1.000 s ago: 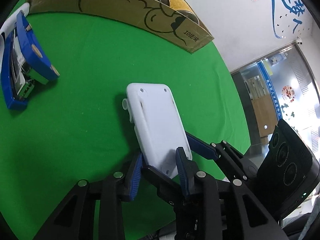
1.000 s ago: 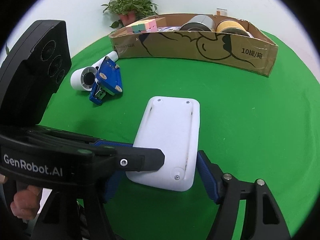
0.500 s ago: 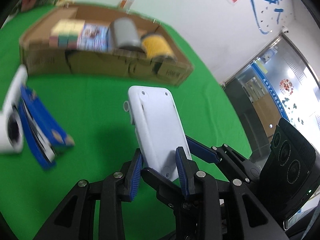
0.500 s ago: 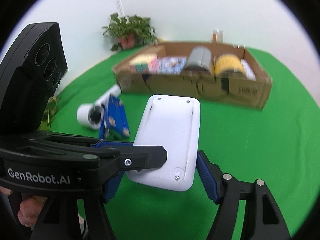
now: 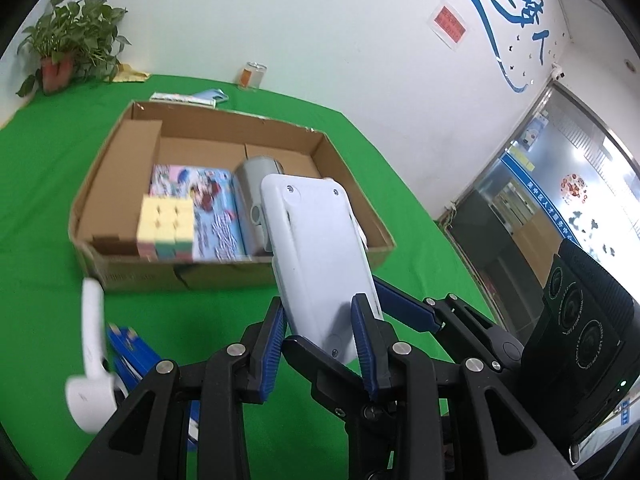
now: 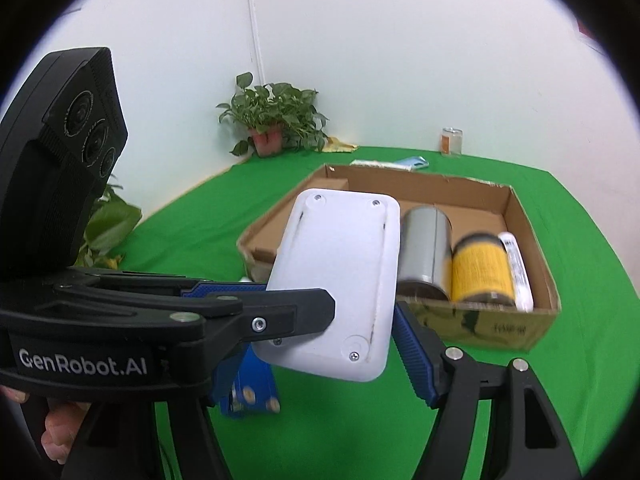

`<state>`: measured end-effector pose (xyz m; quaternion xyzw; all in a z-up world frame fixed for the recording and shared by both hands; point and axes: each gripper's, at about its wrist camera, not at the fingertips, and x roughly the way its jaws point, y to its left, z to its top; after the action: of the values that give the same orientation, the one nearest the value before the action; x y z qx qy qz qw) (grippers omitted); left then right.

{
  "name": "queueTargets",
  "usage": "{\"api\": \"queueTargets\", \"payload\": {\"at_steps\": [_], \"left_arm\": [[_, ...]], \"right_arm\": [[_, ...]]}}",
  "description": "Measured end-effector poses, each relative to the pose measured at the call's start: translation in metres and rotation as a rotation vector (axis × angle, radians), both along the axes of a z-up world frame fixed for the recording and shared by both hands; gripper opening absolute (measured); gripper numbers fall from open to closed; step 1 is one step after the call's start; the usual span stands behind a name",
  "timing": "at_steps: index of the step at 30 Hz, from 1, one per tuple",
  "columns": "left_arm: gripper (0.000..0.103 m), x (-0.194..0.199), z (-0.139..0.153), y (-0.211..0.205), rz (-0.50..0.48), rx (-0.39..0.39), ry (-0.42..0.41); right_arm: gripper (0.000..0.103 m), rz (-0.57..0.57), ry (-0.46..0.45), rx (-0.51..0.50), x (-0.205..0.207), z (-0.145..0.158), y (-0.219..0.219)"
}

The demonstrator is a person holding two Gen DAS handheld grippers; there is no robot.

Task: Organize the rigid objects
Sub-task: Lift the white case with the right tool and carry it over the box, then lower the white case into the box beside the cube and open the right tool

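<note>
A flat white plastic device (image 5: pixel 316 256) is held in the air, tilted up, in front of the open cardboard box (image 5: pixel 116 168). My left gripper (image 5: pixel 320 344) is shut on its near end. My right gripper (image 6: pixel 332 340) is shut on the same device (image 6: pixel 340 276) from the sides. The box (image 6: pixel 532 240) holds a pastel cube (image 5: pixel 166 228), a picture tin (image 5: pixel 204 208), a grey can (image 6: pixel 426 248), a yellow can (image 6: pixel 482 272) and a white tube (image 6: pixel 518 272).
A white cylinder tool (image 5: pixel 90 364) and a blue stapler-like object (image 6: pixel 248 384) lie on the green cloth below, left of the grippers. A potted plant (image 6: pixel 276 120), a glass jar (image 6: pixel 452 140) and flat packets (image 5: pixel 188 97) stand behind the box.
Both grippers have lifted the white device off the green cloth and raised it toward the box. The view now looks down into the box.
</note>
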<state>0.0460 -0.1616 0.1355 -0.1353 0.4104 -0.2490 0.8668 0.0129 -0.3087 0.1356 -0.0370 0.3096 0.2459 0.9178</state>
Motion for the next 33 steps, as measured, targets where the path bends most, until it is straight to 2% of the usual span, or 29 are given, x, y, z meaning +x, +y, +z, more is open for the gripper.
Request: {"api": "queueTargets", "payload": {"at_steps": [3, 7, 11, 16, 20, 23, 24, 25, 26, 27, 28, 29, 30, 31, 33], "left_arm": [[0.030, 0.026, 0.010, 0.005, 0.002, 0.015, 0.013], [0.030, 0.075, 0.012, 0.007, -0.014, 0.040, 0.063], [0.030, 0.121, -0.003, 0.006, -0.010, 0.072, 0.140], [0.029, 0.162, -0.031, 0.011, -0.023, 0.063, 0.226], [0.029, 0.174, -0.049, 0.008, -0.019, 0.082, 0.256], [0.029, 0.178, -0.062, 0.010, -0.014, 0.047, 0.285], [0.032, 0.176, -0.062, 0.011, -0.012, 0.044, 0.276], [0.041, 0.173, -0.060, 0.012, -0.010, 0.045, 0.254], [0.055, 0.169, -0.055, 0.015, 0.002, 0.059, 0.219], [0.061, 0.162, -0.048, 0.018, 0.027, 0.075, 0.169], [0.074, 0.156, -0.042, 0.020, 0.048, 0.084, 0.127], [0.086, 0.144, -0.030, 0.025, 0.092, 0.102, 0.046], [0.093, 0.136, -0.024, 0.027, 0.119, 0.114, -0.003], [0.102, 0.119, -0.013, 0.031, 0.171, 0.140, -0.094], [0.103, 0.099, -0.004, 0.034, 0.229, 0.176, -0.193]], "right_arm": [[0.069, -0.001, 0.016, 0.008, 0.021, 0.003, 0.008], [0.069, -0.027, 0.085, 0.018, 0.066, 0.001, 0.016], [0.069, -0.045, 0.201, 0.043, 0.108, -0.013, 0.022], [0.069, -0.059, 0.280, 0.041, 0.136, -0.033, 0.027], [0.070, -0.066, 0.342, 0.052, 0.149, -0.048, 0.026], [0.071, -0.085, 0.374, 0.052, 0.152, -0.054, 0.024], [0.071, -0.087, 0.371, 0.048, 0.151, -0.054, 0.023], [0.071, -0.085, 0.351, 0.043, 0.148, -0.052, 0.020], [0.072, -0.084, 0.332, 0.038, 0.145, -0.050, 0.018], [0.073, -0.084, 0.311, 0.033, 0.142, -0.047, 0.016], [0.074, -0.083, 0.287, 0.027, 0.136, -0.043, 0.014], [0.079, -0.081, 0.256, 0.016, 0.127, -0.040, 0.011], [0.081, -0.083, 0.226, 0.002, 0.120, -0.038, 0.009], [0.082, -0.098, 0.170, -0.031, 0.107, -0.035, 0.006], [0.084, -0.128, 0.104, -0.076, 0.091, -0.037, 0.004]]}}
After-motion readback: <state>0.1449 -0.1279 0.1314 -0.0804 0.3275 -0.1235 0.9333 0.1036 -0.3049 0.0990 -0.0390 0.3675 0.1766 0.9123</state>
